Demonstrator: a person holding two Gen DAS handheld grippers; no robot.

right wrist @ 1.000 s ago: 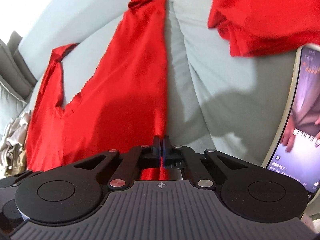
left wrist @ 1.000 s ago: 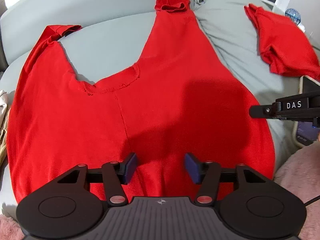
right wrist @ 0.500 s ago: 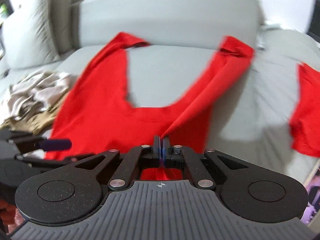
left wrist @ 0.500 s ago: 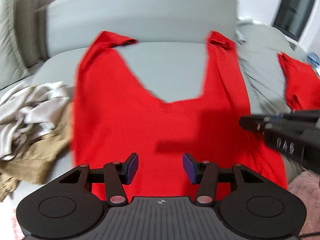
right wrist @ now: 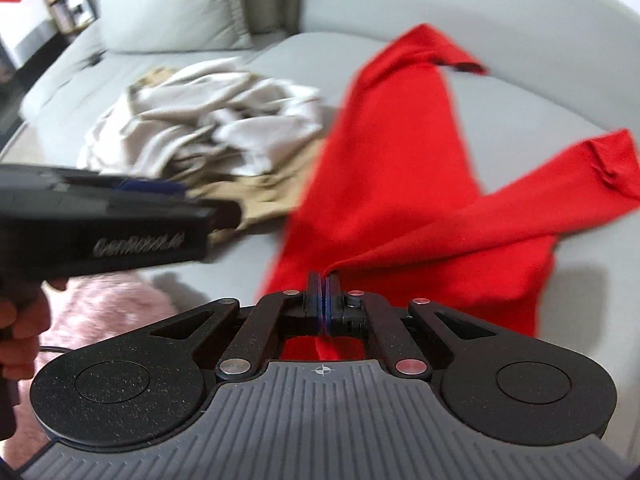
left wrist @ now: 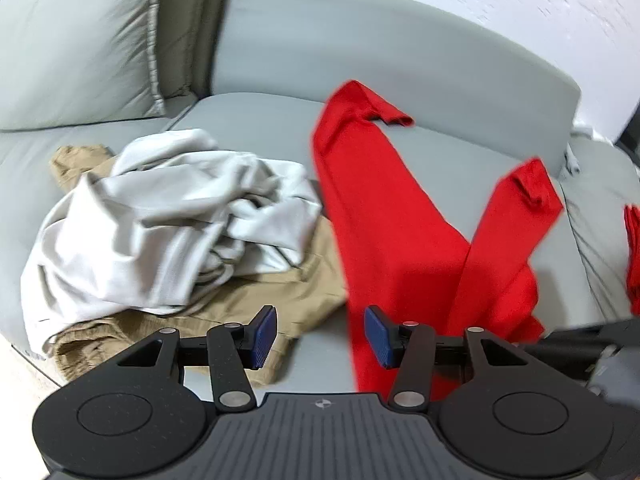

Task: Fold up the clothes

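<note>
Right wrist: right tool [right wrist: 322, 296] pinches soft red shirt [right wrist: 384, 184], creased.

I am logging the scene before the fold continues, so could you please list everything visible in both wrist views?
red garment: one, red, spread on the sofa seat, one edge pinched by the right gripper
second red cloth: one, red, far right edge of the left view
white garment: one, off-white, crumpled left of the red garment
tan garment: one, tan, under the white garment
cushion: one, grey, upper left
sofa: one, grey
pink fluffy fabric: pink, lower left of the right view
left gripper: black, blue pads, open, empty
right gripper: black, shut on the cloth
hand: one, holding the left gripper's handle
</note>
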